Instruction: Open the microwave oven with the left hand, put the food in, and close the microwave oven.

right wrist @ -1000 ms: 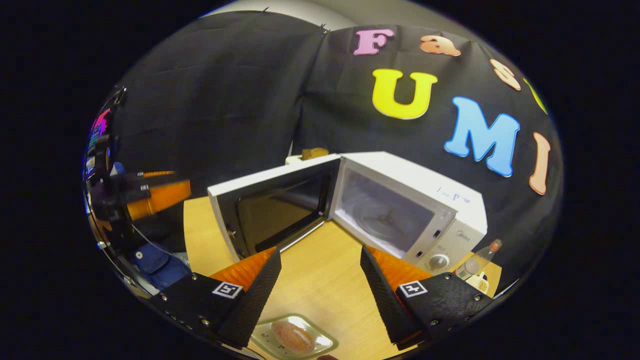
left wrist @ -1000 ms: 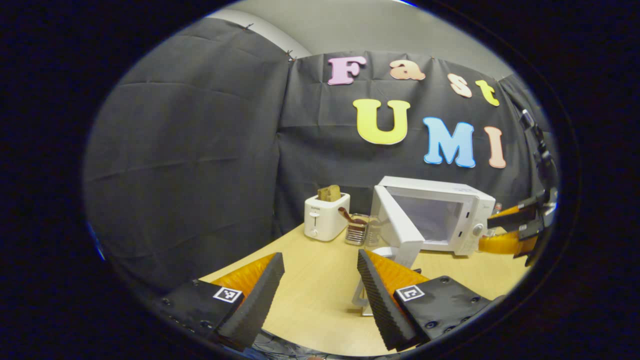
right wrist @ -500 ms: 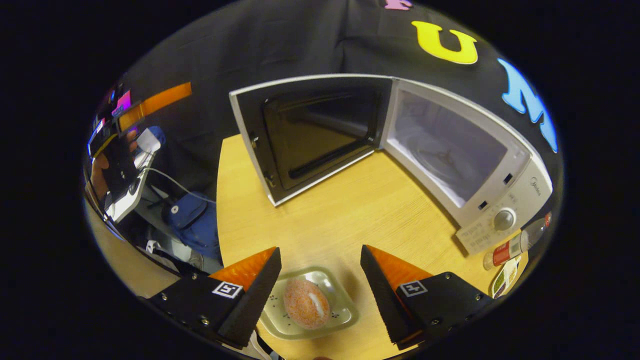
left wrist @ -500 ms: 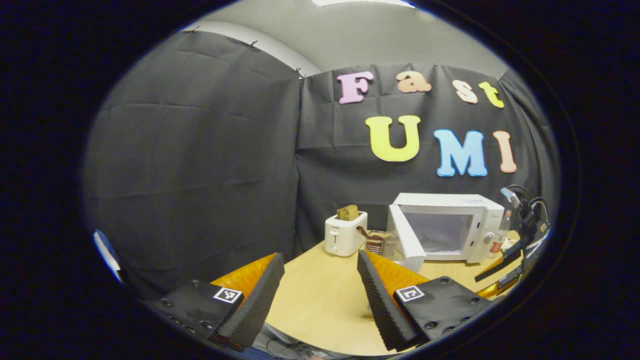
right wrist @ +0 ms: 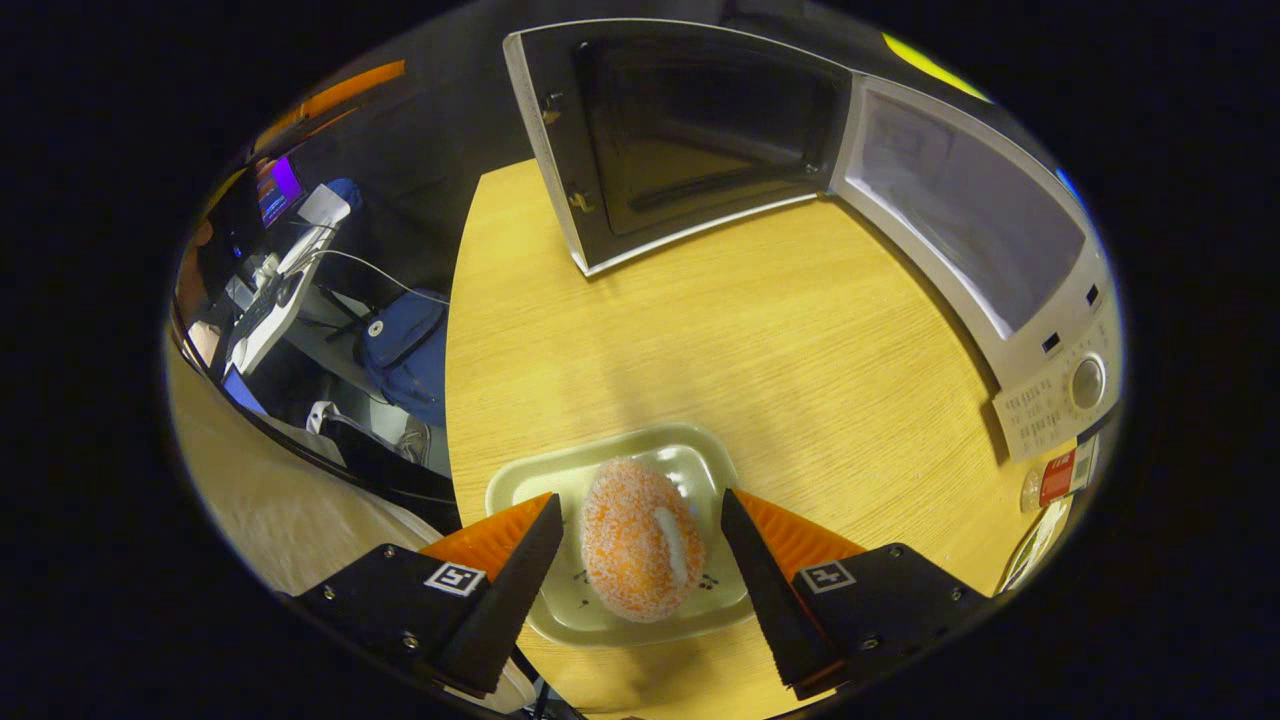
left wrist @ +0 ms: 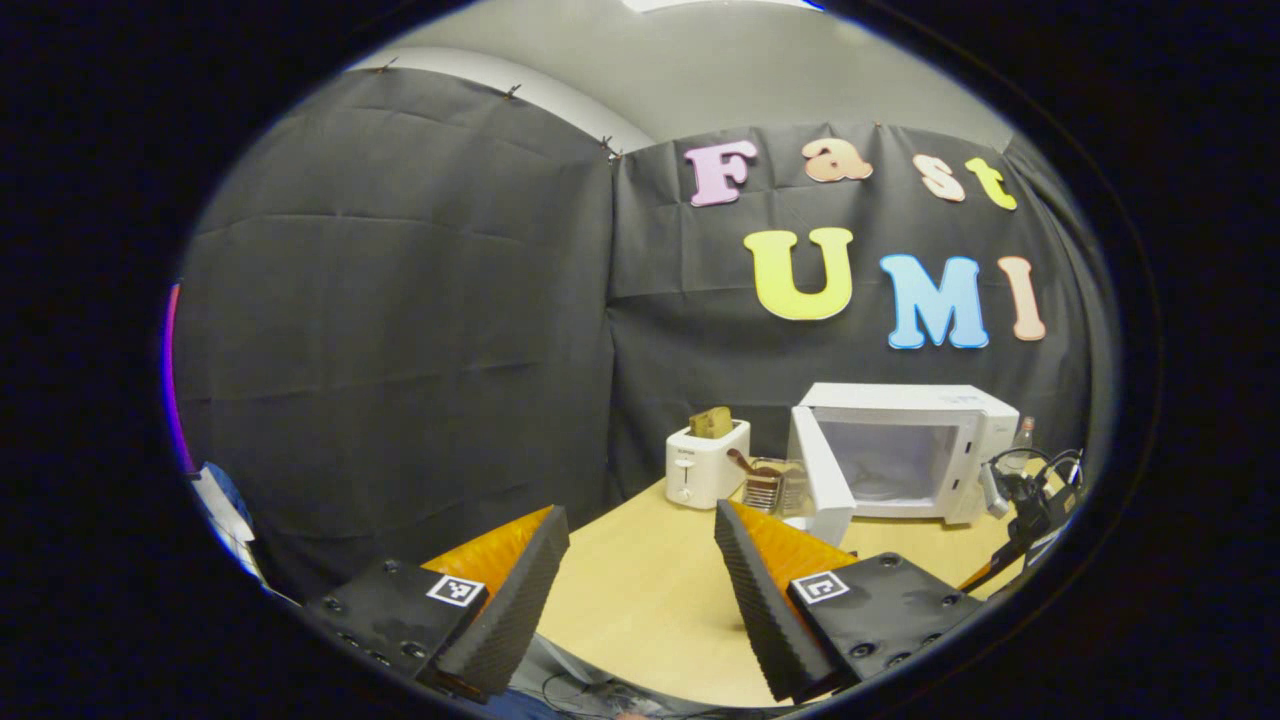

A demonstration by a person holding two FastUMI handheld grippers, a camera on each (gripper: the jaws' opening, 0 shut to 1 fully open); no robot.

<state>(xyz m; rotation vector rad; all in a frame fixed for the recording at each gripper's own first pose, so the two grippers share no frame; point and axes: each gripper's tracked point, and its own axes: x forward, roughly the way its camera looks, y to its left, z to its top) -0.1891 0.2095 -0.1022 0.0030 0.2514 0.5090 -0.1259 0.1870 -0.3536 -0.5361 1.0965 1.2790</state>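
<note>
Left gripper view faces the distant microwave (left wrist: 900,450); right gripper view looks down, nearer.

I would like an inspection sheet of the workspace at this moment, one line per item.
Surface: wooden table, bare before the oven.
Job's things: microwave oven, door wide open; food on a tray.
Clutter: toaster, bottle.
Grippers: right gripper open, a finger on each side of the food; left gripper open, holding nothing.
Cables: white cable beside the table.
Surroundings: blue bag off the table's edge.
</note>
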